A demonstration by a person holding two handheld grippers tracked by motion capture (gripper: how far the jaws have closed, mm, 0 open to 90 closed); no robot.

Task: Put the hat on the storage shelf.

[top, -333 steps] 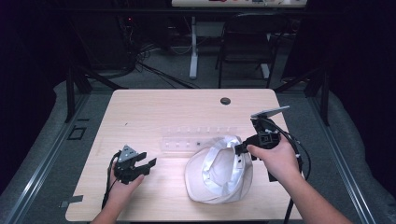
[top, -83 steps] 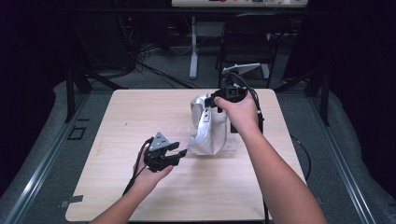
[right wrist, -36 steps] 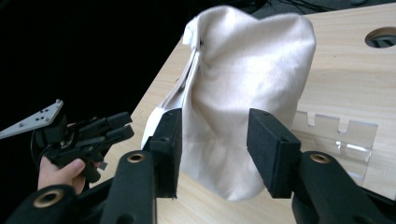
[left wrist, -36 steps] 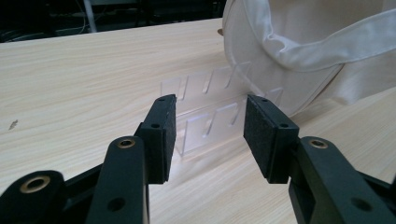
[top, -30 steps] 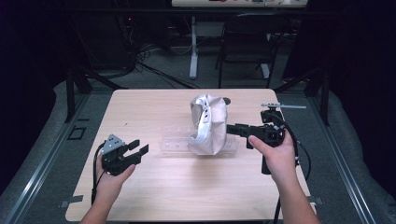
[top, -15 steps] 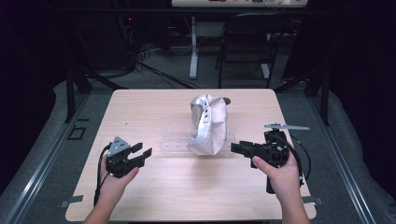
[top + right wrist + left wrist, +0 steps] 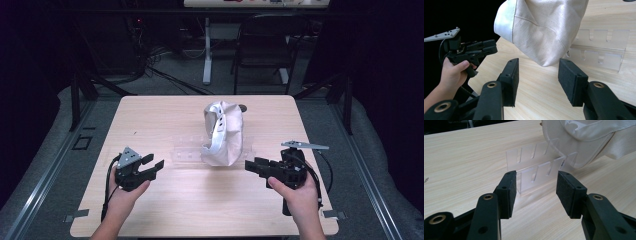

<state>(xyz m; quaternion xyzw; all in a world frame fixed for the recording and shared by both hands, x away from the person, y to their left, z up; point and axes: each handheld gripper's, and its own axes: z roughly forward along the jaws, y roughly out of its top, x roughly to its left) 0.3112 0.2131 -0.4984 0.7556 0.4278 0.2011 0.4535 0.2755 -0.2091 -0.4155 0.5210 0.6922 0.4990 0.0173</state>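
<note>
From the high view, the white cap [image 7: 223, 132] stands propped on the clear slotted rack [image 7: 192, 150] mid-table, and the left gripper [image 7: 152, 167] and right gripper [image 7: 255, 166] flank it, jaws spread and empty; the placing looks done, so next is probably a check or retreat. The left gripper view adds the rack's slots [image 7: 534, 170] and the cap's brim resting in them. The right gripper view adds the cap's cloth back [image 7: 541, 27] hanging just above the table [image 7: 536, 100].

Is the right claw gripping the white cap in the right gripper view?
No. The right claw stands open over bare table, and the white cap sits beyond its pads, untouched.
</note>
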